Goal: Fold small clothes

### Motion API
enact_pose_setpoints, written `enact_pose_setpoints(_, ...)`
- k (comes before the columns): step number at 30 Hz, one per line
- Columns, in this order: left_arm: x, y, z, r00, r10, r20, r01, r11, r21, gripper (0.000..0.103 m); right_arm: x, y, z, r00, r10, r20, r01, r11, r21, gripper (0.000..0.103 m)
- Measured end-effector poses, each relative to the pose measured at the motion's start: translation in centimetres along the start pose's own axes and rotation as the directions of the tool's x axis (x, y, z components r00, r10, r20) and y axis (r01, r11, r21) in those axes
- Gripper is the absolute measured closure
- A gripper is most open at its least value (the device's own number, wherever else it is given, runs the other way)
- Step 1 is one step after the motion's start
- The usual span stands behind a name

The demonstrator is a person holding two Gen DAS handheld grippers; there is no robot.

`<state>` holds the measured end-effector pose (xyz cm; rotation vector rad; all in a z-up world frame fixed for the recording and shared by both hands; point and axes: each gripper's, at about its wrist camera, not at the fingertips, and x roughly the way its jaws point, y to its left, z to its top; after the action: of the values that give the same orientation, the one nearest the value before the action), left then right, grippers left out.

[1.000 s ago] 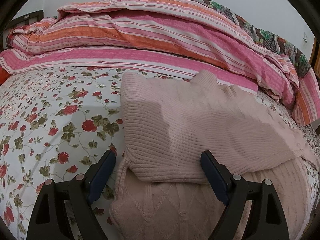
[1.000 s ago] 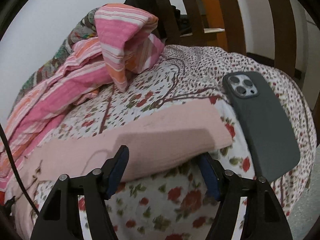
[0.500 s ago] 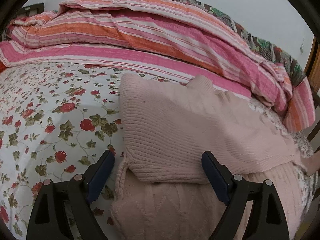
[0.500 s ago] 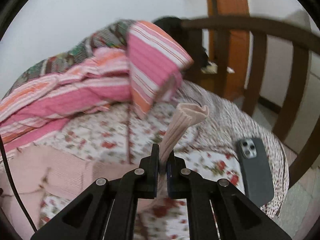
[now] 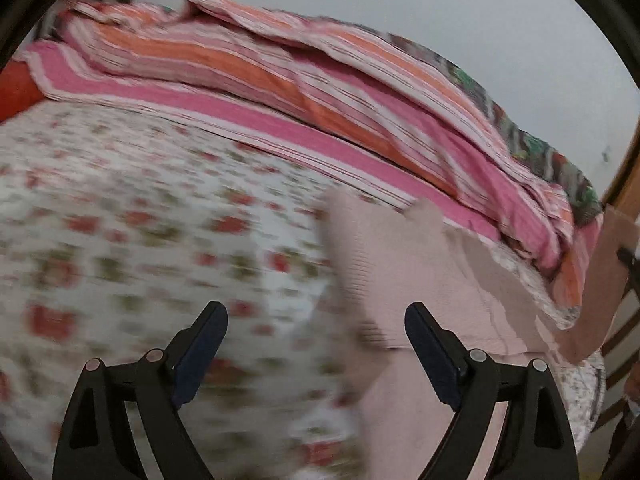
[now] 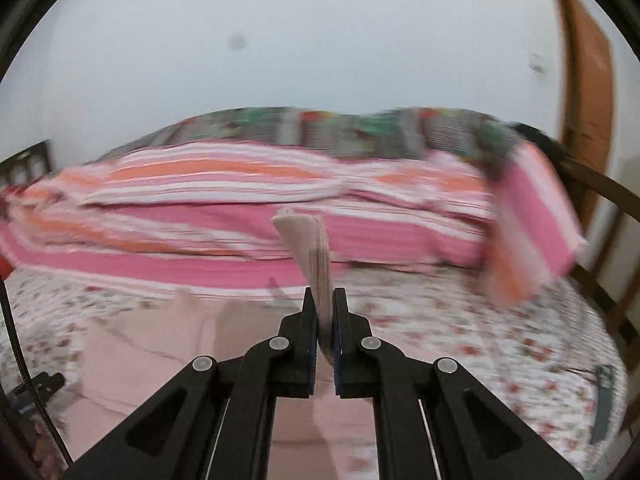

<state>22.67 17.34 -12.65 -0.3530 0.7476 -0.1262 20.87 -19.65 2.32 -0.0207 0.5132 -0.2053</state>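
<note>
A pale pink knitted sweater (image 5: 404, 276) lies on the floral bedsheet (image 5: 120, 240), at centre right in the blurred left wrist view. My left gripper (image 5: 316, 324) is open and empty, above the sweater's left edge. My right gripper (image 6: 324, 300) is shut on the sweater's sleeve (image 6: 310, 244), whose cuff stands up above the jaws. The sweater body (image 6: 160, 340) lies below and to the left in the right wrist view. The lifted sleeve also shows at the far right of the left wrist view (image 5: 604, 280).
A pink and orange striped quilt (image 5: 320, 92) is piled along the far side of the bed, also seen in the right wrist view (image 6: 240, 216). A dark phone (image 6: 602, 400) lies on the sheet at right. A wooden bed rail (image 6: 600, 188) stands at right.
My right gripper has swung left with the sleeve held up; the phone has gone to the far right. My left gripper has shifted left of the sweater, still open.
</note>
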Motion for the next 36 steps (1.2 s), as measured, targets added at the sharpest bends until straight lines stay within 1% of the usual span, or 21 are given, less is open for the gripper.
enact_pose_setpoints(1,-0.3,0.7,0.1,1.000,0.021,-0.002,-0.021,1.000,0.001,0.013,0.4,1.9,0.0,1.000,0.027,-0.004,-0.027,1.000,-0.016,0.097)
enact_pose_setpoints(2,-0.9,1.9,0.2,0.999,0.047,-0.005,-0.047,0.999,0.001,0.013,1.2,5.0,-0.1,0.997,0.070,-0.015,-0.070,0.997,-0.040,0.097)
enact_pose_setpoints(6,-2.6,5.7,0.3,0.997,0.080,-0.004,-0.080,0.997,-0.020,0.013,3.6,13.6,-1.4,0.979,0.190,-0.072,-0.196,0.976,-0.099,0.097)
enact_pose_setpoints(9,-3.4,7.7,0.0,0.994,0.108,-0.013,-0.108,0.994,-0.035,0.013,5.6,18.9,-3.7,0.959,0.241,-0.148,-0.263,0.953,-0.151,0.097)
enact_pose_setpoints(12,-3.9,8.5,-0.4,0.994,0.112,-0.016,-0.113,0.993,-0.032,0.013,7.4,21.8,-6.5,0.935,0.265,-0.236,-0.308,0.936,-0.169,0.097)
enact_pose_setpoints(13,-4.1,8.5,-0.5,0.994,0.110,-0.016,-0.110,0.994,-0.027,0.013,7.9,22.3,-7.3,0.921,0.284,-0.267,-0.334,0.928,-0.166,0.093)
enact_pose_setpoints(15,-4.1,8.2,-0.6,0.995,0.096,-0.024,-0.097,0.995,-0.018,0.013,8.4,22.6,-8.3,0.887,0.330,-0.322,-0.393,0.907,-0.154,0.079)
enact_pose_setpoints(16,-4.1,7.9,-0.7,0.995,0.091,-0.028,-0.091,0.996,-0.013,0.013,8.5,22.6,-8.6,0.870,0.353,-0.345,-0.421,0.895,-0.146,0.067)
enact_pose_setpoints(17,-3.8,7.4,-0.7,0.996,0.077,-0.038,-0.078,0.997,-0.005,0.013,8.2,22.4,-8.8,0.858,0.369,-0.358,-0.441,0.886,-0.144,0.059)
enact_pose_setpoints(18,-3.8,7.1,-0.8,0.996,0.073,-0.043,-0.073,0.997,0.001,0.013,7.7,22.0,-8.8,0.857,0.373,-0.355,-0.446,0.882,-0.151,0.057)
enact_pose_setpoints(19,-3.5,6.4,-0.8,0.997,0.063,-0.051,-0.062,0.998,0.013,0.013,7.1,21.4,-8.8,0.863,0.372,-0.342,-0.444,0.882,-0.161,0.056)
enact_pose_setpoints(21,-3.3,5.3,-1.0,0.997,0.040,-0.062,-0.038,0.999,0.034,0.013,5.5,19.1,-8.4,0.884,0.362,-0.297,-0.422,0.891,-0.170,0.052)
enact_pose_setpoints(22,-3.0,4.4,-1.1,0.997,0.021,-0.072,-0.017,0.999,0.050,0.013,4.7,17.6,-8.3,0.894,0.356,-0.271,-0.407,0.898,-0.165,0.048)
enact_pose_setpoints(24,-2.4,2.9,-1.3,0.996,0.000,-0.084,0.006,0.997,0.072,0.013,3.4,14.2,-8.1,0.921,0.324,-0.215,-0.359,0.921,-0.150,0.042)
enact_pose_setpoints(27,-1.6,0.7,-1.4,0.996,-0.020,-0.091,0.030,0.994,0.106,0.014,2.3,8.2,-8.6,0.966,0.208,-0.157,-0.228,0.966,-0.125,0.038)
enact_pose_setpoints(29,-0.8,-1.0,-1.3,0.995,-0.034,-0.098,0.046,0.991,0.125,0.014,2.4,4.4,-9.3,0.979,0.129,-0.157,-0.146,0.983,-0.106,0.038)
enact_pose_setpoints(31,0.1,-2.6,-0.9,0.993,-0.063,-0.104,0.077,0.988,0.134,0.018,2.9,1.4,-10.0,0.981,0.071,-0.180,-0.088,0.992,-0.092,0.038)
enact_pose_setpoints(32,0.3,-3.3,-0.9,0.991,-0.078,-0.111,0.094,0.986,0.139,0.026,3.4,-0.5,-10.5,0.979,0.035,-0.199,-0.052,0.995,-0.080,0.038)
enact_pose_setpoints(33,0.7,-3.9,-0.8,0.989,-0.095,-0.117,0.112,0.984,0.141,0.035,3.8,-1.3,-10.9,0.978,0.017,-0.208,-0.033,0.997,-0.071,0.038)
enact_pose_setpoints(35,1.5,-5.0,-0.4,0.985,-0.124,-0.123,0.140,0.981,0.137,0.041,4.5,-4.1,-11.6,0.972,-0.020,-0.234,0.013,0.999,-0.030,0.038)
enact_pose_setpoints(36,1.8,-5.4,-0.3,0.984,-0.128,-0.124,0.145,0.980,0.136,0.041,4.7,-5.0,-11.9,0.970,-0.019,-0.241,0.017,1.000,-0.012,0.038)
